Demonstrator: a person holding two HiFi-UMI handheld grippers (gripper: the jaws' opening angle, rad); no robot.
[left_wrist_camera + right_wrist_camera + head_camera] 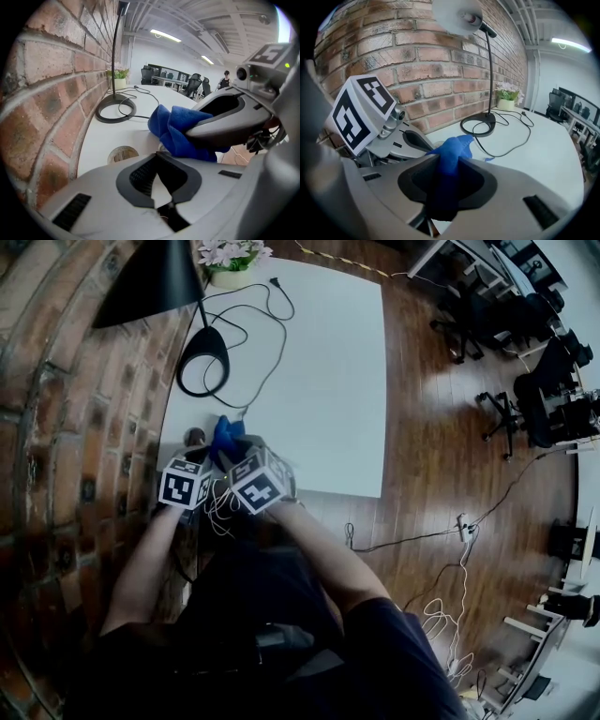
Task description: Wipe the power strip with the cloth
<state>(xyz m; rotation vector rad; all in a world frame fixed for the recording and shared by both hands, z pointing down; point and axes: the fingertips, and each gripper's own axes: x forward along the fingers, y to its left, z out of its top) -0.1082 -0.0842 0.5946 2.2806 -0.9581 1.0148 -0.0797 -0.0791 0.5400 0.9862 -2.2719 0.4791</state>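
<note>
In the head view both grippers sit close together over the near left corner of the white table (328,381). My right gripper (449,161) is shut on a blue cloth (452,150), which bunches out past its jaws. The left gripper view shows the same cloth (180,129) under the right gripper's finger (229,126), just right of my left gripper (157,157). The left jaws are shut, and I can make out nothing held between them. From above, the cloth (225,433) pokes out ahead of the two marker cubes. No power strip on the table can be made out; the grippers hide that spot.
A brick wall (75,381) runs along the table's left side. A black desk lamp stands on its ring base (203,362) with a black cable (267,343) looping beside it. A flower pot (230,263) is at the far end. White cords (221,507) hang at the near edge.
</note>
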